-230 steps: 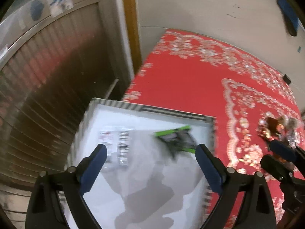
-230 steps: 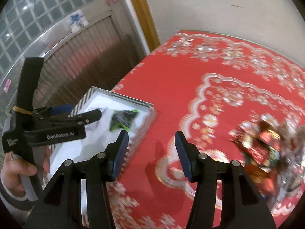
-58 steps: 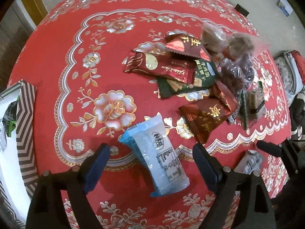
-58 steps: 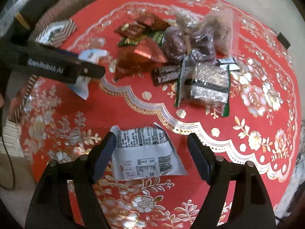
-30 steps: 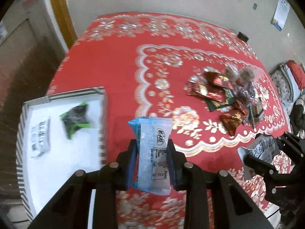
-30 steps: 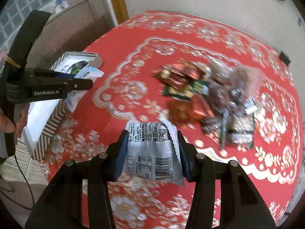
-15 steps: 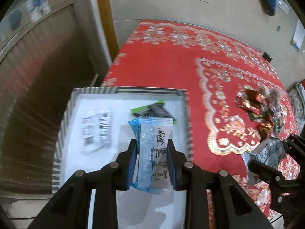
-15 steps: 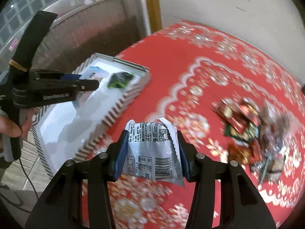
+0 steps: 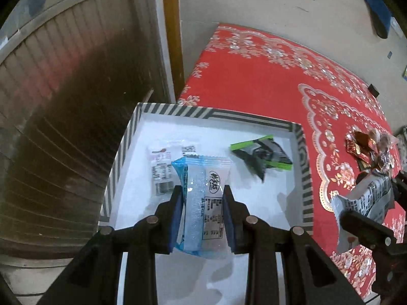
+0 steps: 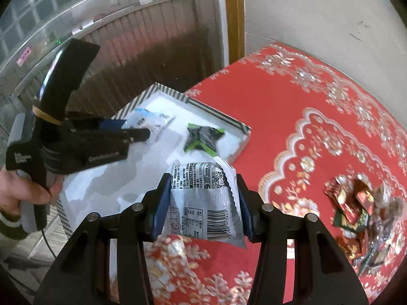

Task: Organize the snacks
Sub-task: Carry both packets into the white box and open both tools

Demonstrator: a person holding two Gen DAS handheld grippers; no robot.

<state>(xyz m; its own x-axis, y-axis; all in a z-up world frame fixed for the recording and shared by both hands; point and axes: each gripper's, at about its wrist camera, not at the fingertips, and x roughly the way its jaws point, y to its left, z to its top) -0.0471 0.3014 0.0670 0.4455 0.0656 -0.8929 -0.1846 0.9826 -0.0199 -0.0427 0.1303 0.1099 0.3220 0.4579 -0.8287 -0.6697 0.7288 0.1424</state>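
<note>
My left gripper (image 9: 202, 190) is shut on a blue and clear snack packet (image 9: 202, 200) and holds it above the white inside of a striped-rim box (image 9: 216, 115). A clear packet with labels (image 9: 162, 162) and a green and black packet (image 9: 262, 155) lie in the box. My right gripper (image 10: 203, 180) is shut on a grey printed snack packet (image 10: 203, 200), held over the tablecloth just right of the box (image 10: 218, 117). The left gripper (image 10: 142, 134) shows in the right wrist view, over the box.
A pile of red, green and clear snack packets (image 10: 356, 208) lies on the red patterned tablecloth (image 10: 292, 117) to the right; it also shows in the left wrist view (image 9: 368, 150). A ribbed door (image 9: 63, 101) and a wall stand behind the box.
Both grippers have moved left and forward with their packets. The left one now hangs further over the box's inside; the right one has come close to the box's right side.
</note>
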